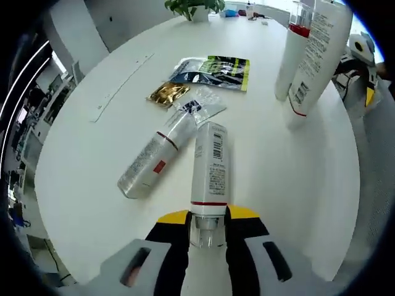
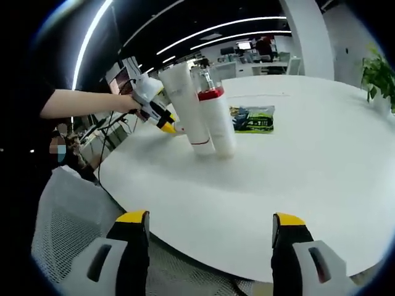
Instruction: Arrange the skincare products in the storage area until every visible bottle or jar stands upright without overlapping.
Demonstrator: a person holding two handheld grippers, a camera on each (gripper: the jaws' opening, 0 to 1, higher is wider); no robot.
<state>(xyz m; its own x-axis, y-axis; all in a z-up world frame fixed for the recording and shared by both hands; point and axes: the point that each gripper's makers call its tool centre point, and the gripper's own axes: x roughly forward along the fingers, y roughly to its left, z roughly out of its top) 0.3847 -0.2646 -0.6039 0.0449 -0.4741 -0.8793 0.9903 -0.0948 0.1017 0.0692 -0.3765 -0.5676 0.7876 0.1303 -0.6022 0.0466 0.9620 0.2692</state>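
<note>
A white tube point(image 1: 210, 163) with a barcode lies on the round white table point(image 1: 296, 179), pointing away from me. Its clear cap end sits between the yellow tips of my left gripper point(image 1: 208, 217), which is shut on it. Beside it on the left lies a silvery bottle point(image 1: 151, 159) with a red band. Two tall white containers stand upright at the far right: a red-collared bottle point(image 1: 289, 55) point(image 2: 217, 117) and a tube point(image 1: 315, 61) point(image 2: 187, 105). My right gripper point(image 2: 210, 223) hangs open over the table's near edge, well short of them. A hand holds the left gripper point(image 2: 151, 105) behind them.
Flat sachets lie past the fallen containers: a green-black packet point(image 1: 213, 71) point(image 2: 253, 118), a gold one point(image 1: 168, 92) and a clear one point(image 1: 202, 106). A potted plant point(image 1: 194, 7) point(image 2: 379, 77) stands at the far rim. A mesh chair point(image 2: 68, 209) is beside the table.
</note>
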